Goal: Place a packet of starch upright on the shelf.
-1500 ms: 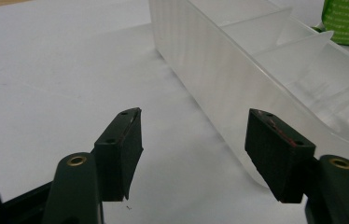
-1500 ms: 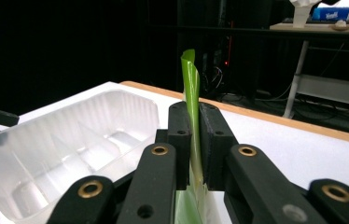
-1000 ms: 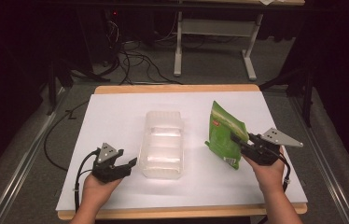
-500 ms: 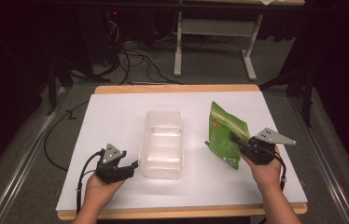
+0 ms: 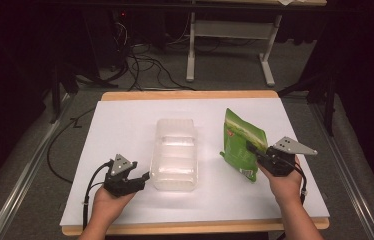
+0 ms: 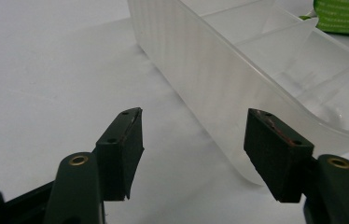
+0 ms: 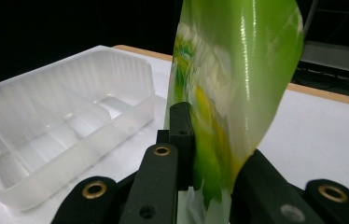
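A green snack pouch [image 5: 242, 142] stands upright on the right half of the white table. My right gripper [image 5: 253, 149] is shut on the pouch's lower edge. Its jaws have just been closing with the pouch [image 7: 238, 70] between them, and in the right gripper view [image 7: 214, 140] they pinch the foil. A clear plastic tray [image 5: 156, 150] with several compartments lies in the middle of the table. My left gripper [image 5: 144, 177] rests at the tray's near left corner. Its jaws stand open [image 6: 193, 140], with the tray wall [image 6: 200, 70] just beyond the right jaw and nothing between them.
The white table top [image 5: 125, 125] has a wooden edge at front and back. White table legs [image 5: 191, 50] and cables [image 5: 140, 65] lie on the dark floor beyond the far edge. The tray [image 7: 130, 74] lies left of the pouch.
The right gripper's grey plate has tipped down a little while the pouch stays upright in the same place. The left gripper and the tray have not moved.
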### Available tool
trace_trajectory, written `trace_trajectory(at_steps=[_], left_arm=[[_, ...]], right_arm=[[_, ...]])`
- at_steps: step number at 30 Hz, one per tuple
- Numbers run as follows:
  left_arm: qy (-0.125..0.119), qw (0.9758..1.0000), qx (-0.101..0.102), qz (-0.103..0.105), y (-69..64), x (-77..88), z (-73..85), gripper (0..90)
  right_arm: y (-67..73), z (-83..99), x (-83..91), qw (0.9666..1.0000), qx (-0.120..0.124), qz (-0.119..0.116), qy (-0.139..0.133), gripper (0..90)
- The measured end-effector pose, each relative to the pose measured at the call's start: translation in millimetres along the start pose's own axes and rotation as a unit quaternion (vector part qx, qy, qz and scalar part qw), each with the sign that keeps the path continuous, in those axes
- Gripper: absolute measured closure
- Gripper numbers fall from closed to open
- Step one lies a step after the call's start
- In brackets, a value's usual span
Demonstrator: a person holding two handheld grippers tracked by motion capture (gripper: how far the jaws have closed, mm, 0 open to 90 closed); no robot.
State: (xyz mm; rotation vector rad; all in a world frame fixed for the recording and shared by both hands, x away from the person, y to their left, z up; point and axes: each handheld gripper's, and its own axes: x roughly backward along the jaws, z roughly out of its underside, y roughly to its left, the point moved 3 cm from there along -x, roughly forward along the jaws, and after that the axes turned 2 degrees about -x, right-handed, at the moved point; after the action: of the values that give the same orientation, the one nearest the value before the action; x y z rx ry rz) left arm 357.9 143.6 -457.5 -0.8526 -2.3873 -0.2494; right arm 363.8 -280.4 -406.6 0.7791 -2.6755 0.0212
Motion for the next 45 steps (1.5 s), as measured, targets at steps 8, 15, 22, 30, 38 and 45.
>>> trace_trajectory(at_steps=[8, 15, 22, 30, 38, 45], left_arm=[[0.000, 1.0000, -0.004, -0.001, -0.9, 0.3, -1.1, 37.8], [-0.031, 0.9993, 0.023, -0.006, 9.1, 11.9, -3.3, 59.3], [-0.044, 0.9979, 0.042, -0.020, 15.1, 18.4, -5.4, 86.1], [-0.055, 0.9968, 0.054, -0.019, 20.0, 20.8, -4.1, 61.5], [-0.044, 0.9972, 0.056, -0.024, 22.6, 16.9, -1.0, 48.5], [-0.041, 0.9974, 0.054, -0.026, 23.7, 17.2, -0.5, 46.5]], right_arm=[[3.9, -3.3, 2.1, 0.9999, 0.009, -0.003, -0.006, 86.1], [11.2, -9.9, 3.1, 0.9996, 0.016, -0.016, -0.016, 86.2], [19.9, -22.4, 4.8, 0.9986, 0.019, -0.034, -0.036, 86.2], [35.1, -40.6, 0.0, 0.9955, 0.017, -0.072, -0.058, 86.2], [52.4, -63.2, -10.9, 0.9895, 0.030, -0.116, -0.080, 86.1], [75.9, -80.5, -28.0, 0.9833, 0.043, -0.152, -0.090, 86.2]])
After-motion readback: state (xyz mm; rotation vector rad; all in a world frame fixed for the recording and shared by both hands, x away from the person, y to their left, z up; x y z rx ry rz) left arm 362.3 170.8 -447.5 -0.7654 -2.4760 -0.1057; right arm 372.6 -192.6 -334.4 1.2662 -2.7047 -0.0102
